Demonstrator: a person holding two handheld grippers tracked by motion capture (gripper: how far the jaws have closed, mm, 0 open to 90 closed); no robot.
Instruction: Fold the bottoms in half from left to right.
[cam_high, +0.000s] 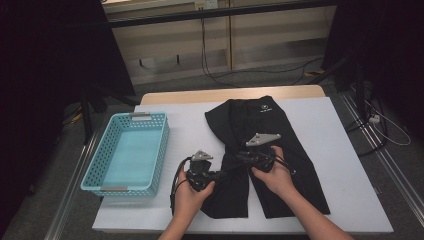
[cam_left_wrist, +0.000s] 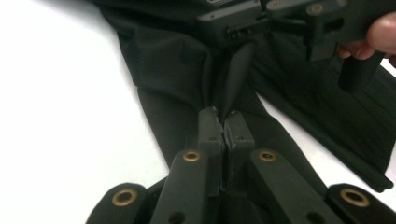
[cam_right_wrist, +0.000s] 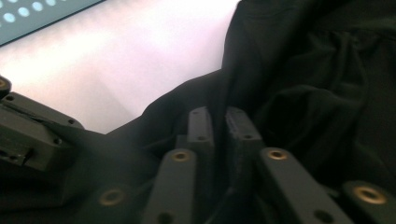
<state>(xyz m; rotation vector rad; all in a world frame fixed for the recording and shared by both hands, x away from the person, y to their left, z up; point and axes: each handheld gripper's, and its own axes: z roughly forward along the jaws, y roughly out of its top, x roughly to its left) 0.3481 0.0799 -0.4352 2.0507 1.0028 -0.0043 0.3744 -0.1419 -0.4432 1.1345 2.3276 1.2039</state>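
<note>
Jaws of both grippers pinch black trousers (cam_high: 260, 145), waistband far.

Black tongs (cam_left_wrist: 223, 122), brass-ringed screws, grey three-cornered top plates

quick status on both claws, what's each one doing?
Left claw: shut on a fold of the black trousers.
Right claw: nearly closed, trousers fabric between the pads; a firm grip cannot be told.
</note>
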